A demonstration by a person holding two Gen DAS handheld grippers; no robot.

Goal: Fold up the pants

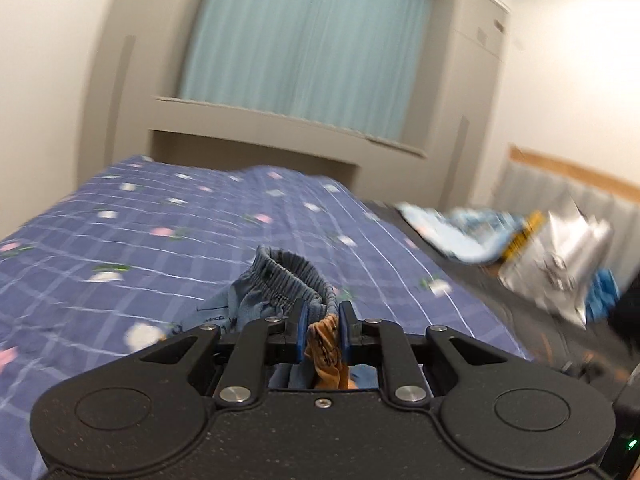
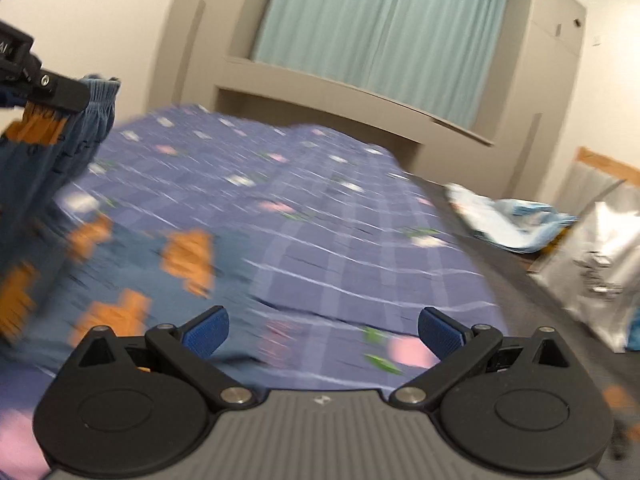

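The pants hang unfolded at the left of the right view, lower part trailing onto the bed; folding is barely begun. The left gripper pinches the waistband, raised. The right gripper hovers low, fingers spread, holding nothing.

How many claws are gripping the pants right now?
1. The left claw is shut on the pants at the waistband, lifting them above the bed. The right claw is open, holding nothing.
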